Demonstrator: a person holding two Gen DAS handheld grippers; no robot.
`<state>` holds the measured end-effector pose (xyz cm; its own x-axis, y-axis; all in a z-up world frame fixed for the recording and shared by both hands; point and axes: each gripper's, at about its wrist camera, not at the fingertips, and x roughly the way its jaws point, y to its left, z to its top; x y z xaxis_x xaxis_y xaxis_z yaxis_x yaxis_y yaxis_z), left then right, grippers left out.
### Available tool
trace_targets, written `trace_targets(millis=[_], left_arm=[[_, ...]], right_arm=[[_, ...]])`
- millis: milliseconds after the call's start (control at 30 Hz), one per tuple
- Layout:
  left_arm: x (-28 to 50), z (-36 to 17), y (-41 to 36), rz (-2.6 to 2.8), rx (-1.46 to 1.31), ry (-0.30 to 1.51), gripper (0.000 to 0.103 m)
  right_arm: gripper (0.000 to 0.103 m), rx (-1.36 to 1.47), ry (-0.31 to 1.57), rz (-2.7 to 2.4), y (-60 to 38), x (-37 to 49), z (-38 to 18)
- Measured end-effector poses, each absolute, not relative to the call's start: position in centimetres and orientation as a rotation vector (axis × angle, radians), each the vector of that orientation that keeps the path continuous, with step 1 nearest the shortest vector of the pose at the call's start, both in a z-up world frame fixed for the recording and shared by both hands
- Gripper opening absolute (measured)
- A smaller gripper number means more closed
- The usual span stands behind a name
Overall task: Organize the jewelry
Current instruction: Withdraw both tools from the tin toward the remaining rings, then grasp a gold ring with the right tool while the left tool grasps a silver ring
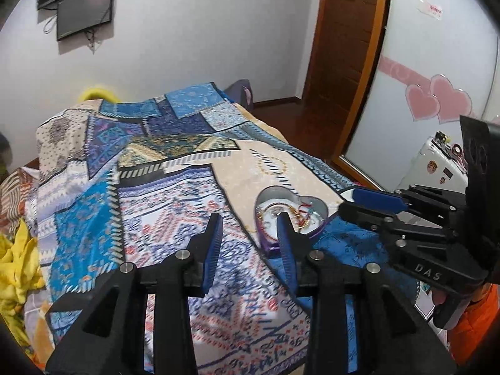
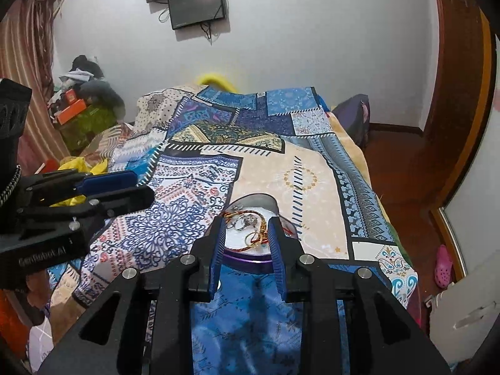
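A purple heart-shaped tin (image 1: 315,203) with a white inside lies open on the patterned bedspread (image 1: 175,193). It holds a tangle of jewelry (image 1: 301,215): gold chains, red thread and silver rings. In the right wrist view the tin (image 2: 250,261) sits just beyond my right gripper (image 2: 245,223), with the jewelry (image 2: 250,223) between the fingertips; the jaws are open and hold nothing. My left gripper (image 1: 250,218) is open and empty, hovering left of the tin. It shows at the left of the right wrist view (image 2: 137,187); the right gripper shows in the left wrist view (image 1: 350,201).
The bed's right edge drops to a wooden floor (image 2: 403,168) with a pink shoe (image 2: 443,265). A wooden door (image 1: 347,40) stands beyond. Yellow cloth (image 1: 15,265) lies left of the bed, cluttered boxes (image 2: 75,106) further back. Screens (image 2: 193,3) hang on the wall.
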<state>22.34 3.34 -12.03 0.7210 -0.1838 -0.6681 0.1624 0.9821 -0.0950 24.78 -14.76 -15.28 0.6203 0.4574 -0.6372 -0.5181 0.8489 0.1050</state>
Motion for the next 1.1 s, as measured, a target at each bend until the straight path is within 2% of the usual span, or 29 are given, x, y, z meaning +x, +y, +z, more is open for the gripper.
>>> trace_targets(millis=[233,567,1033,1100], left_arm=[[20.5,-13.2,5.9,-0.129,-0.039,0.781,0.035],[19.1,-16.6,6.6,-0.132,-0.055,0.872,0.035],[20.8,-19.1,4.1,-0.207,-0.047,0.963,0.035],[21.1,-19.5,3.9,-0.205,-0.043,0.974,0.035]], right_arm=[[0.025,-0.088,0.763,0.576,-14.2,24.0,-16.7],[0.025,-0.099,0.931,0.629,-11.9,23.8,-21.7],[0.025,-0.197,0.912,0.642,-10.4,24.1,-23.6],[0.018,-0.189,0.912,0.649,-10.4,24.3,-23.7]])
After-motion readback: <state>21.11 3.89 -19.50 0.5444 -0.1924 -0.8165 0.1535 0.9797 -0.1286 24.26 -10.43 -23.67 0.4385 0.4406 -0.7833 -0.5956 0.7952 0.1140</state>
